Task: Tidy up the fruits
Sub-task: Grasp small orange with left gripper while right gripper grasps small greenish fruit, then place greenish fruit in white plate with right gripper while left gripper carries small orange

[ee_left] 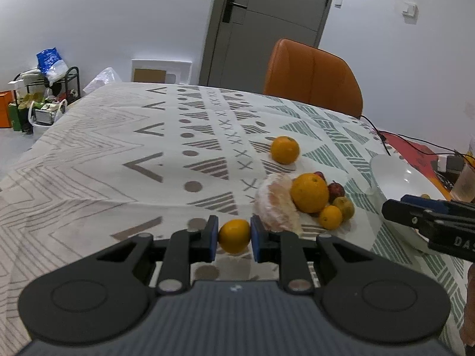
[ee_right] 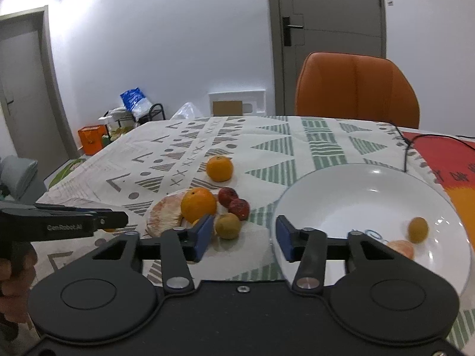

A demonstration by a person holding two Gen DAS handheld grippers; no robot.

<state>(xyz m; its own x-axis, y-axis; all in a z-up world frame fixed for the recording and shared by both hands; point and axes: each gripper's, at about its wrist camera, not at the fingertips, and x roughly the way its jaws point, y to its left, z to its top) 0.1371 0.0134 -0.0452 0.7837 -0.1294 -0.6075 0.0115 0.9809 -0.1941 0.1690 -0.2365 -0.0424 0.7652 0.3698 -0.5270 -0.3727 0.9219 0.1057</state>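
My left gripper [ee_left: 234,237] is shut on a small orange fruit [ee_left: 234,235], held just above the patterned tablecloth, left of the fruit pile. The pile holds a peeled pomelo [ee_left: 274,206], a big orange [ee_left: 309,192], a small orange [ee_left: 330,217], a brown-green fruit [ee_left: 344,206] and red fruits [ee_left: 336,189]. A lone orange [ee_left: 284,149] lies farther back. My right gripper [ee_right: 242,237] is open and empty, between the pile [ee_right: 198,204] and the white plate [ee_right: 368,204]. The plate holds a small orange fruit [ee_right: 418,229] and a peeled segment [ee_right: 402,248].
An orange chair [ee_right: 356,89] stands behind the table. A black cable [ee_right: 406,145] runs over the red mat [ee_right: 445,154] at the right. A glass [ee_left: 466,181] stands beyond the plate. Clutter and a rack [ee_left: 44,89] sit on the floor at left.
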